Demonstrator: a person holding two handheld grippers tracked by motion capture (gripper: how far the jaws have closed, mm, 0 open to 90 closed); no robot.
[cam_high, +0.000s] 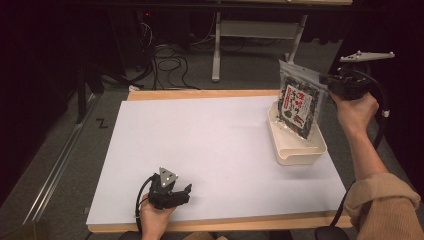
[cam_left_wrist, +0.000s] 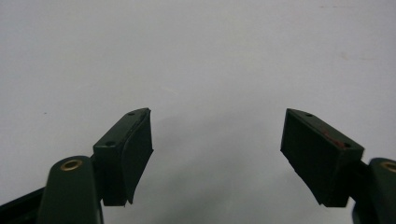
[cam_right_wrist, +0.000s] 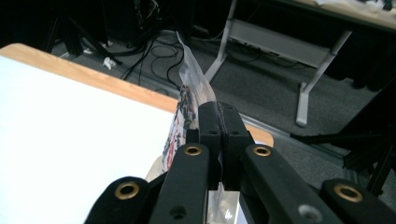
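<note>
A clear snack bag (cam_high: 298, 99) with dark contents and a white, red and black label hangs upright, its lower end inside a cream plastic tray (cam_high: 300, 152) at the table's right. My right gripper (cam_high: 327, 80) is shut on the bag's upper right edge. In the right gripper view the black jaws are pressed together at the gripper (cam_right_wrist: 218, 116), with the bag (cam_right_wrist: 189, 100) seen edge-on between them. My left gripper (cam_high: 185, 192) rests near the front left of the white tabletop (cam_high: 210, 145). Its jaws stand wide apart over bare white surface at the gripper (cam_left_wrist: 217, 135), with nothing between them.
The white sheet lies on a wooden board whose edge (cam_high: 200, 93) shows at the back. Beyond it are a grey floor, tangled black cables (cam_high: 167, 62) and a grey table leg (cam_high: 216, 50). A metal rail (cam_high: 55, 165) runs along the floor at left.
</note>
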